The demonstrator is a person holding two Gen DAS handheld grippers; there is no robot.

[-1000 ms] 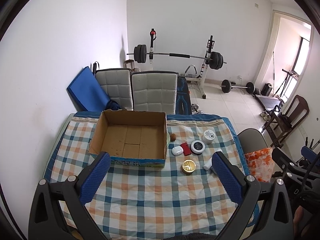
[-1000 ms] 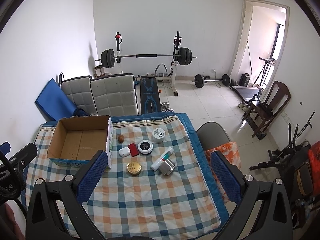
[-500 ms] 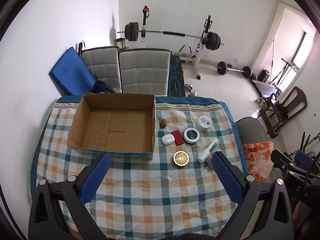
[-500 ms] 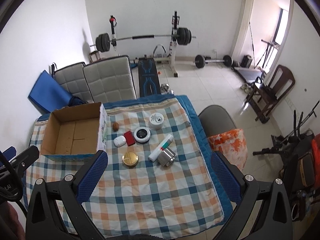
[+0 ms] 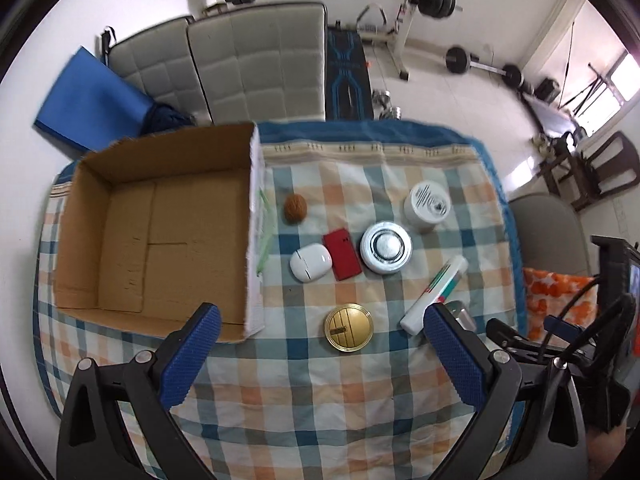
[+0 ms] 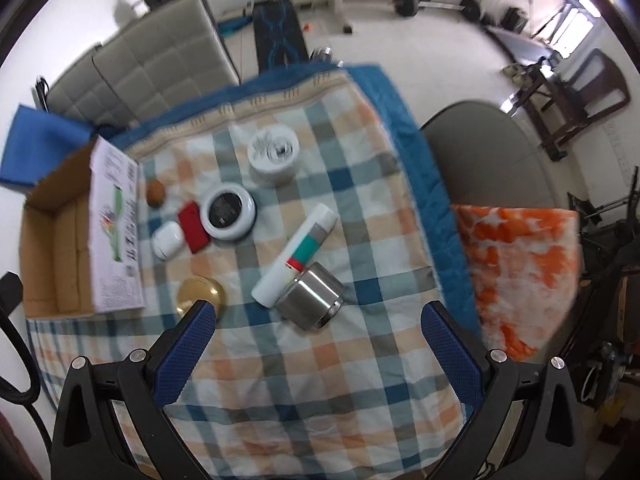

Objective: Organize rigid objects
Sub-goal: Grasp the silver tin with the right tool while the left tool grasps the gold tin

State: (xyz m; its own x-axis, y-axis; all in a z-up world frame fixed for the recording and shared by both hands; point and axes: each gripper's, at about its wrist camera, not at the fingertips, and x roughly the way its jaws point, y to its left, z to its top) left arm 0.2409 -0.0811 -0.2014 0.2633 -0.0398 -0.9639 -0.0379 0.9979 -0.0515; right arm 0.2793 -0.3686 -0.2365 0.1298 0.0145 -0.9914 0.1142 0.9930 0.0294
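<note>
Hovering spread and empty, left tongs (image 5: pixel 320 322) frame the gold tin (image 5: pixel 348 326); right tongs (image 6: pixel 318 318) frame the steel cup (image 6: pixel 310 296)

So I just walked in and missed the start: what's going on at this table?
A person holds two grippers above a checked tablecloth, both with jaws open and empty. Nothing is packed yet: the cardboard box holds nothing. The gold tin, earbud case, red case, walnut, two white jars, tube and steel cup all lie on the cloth.
</note>
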